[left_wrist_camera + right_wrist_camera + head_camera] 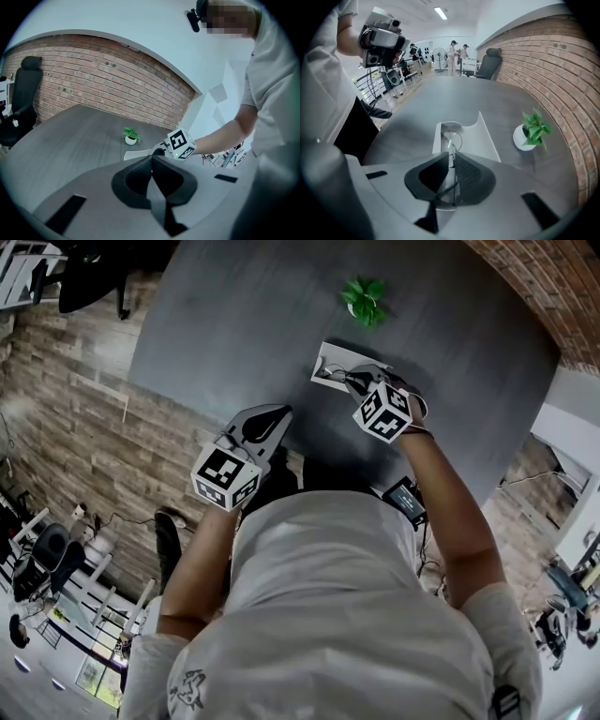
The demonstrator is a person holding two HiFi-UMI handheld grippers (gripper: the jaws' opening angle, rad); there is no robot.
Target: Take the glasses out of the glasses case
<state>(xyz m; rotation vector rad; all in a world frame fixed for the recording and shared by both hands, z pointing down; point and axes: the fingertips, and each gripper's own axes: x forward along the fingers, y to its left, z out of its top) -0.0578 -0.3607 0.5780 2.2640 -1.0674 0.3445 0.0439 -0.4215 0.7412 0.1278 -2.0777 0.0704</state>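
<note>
In the head view I am reaching my right gripper (pixel 342 378) down into the open white hard-shell glasses case (pixel 328 354), which is lying on the dark grey oval table (pixel 234 315) nearer to me than the small green potted plant (pixel 364 298). My left gripper (pixel 279 414) is hanging back at the table's near edge, well apart from the case, so the right hand is clearly the nearer one. In the left gripper view my left jaws (pixel 151 160) are sitting pressed together with nothing between them. Beyond them the case (pixel 136 153) is showing as a pale slab just beside the right gripper's marker cube (pixel 181 144). In the right gripper view my right jaws (pixel 452 157) are standing almost together, and the thin dark wire-framed glasses (pixel 452 139) are passing straight between them. As far as I can judge, the pads are pinching the frame. The glasses are still lying inside the case (pixel 476 138), whose long axis is running away from my fingertips, with its raised lid on the right. I am judging that the lift needs to go straight up along that line. I am reading no brand, label or writing anywhere, only black-and-white square markers on the cubes.
</note>
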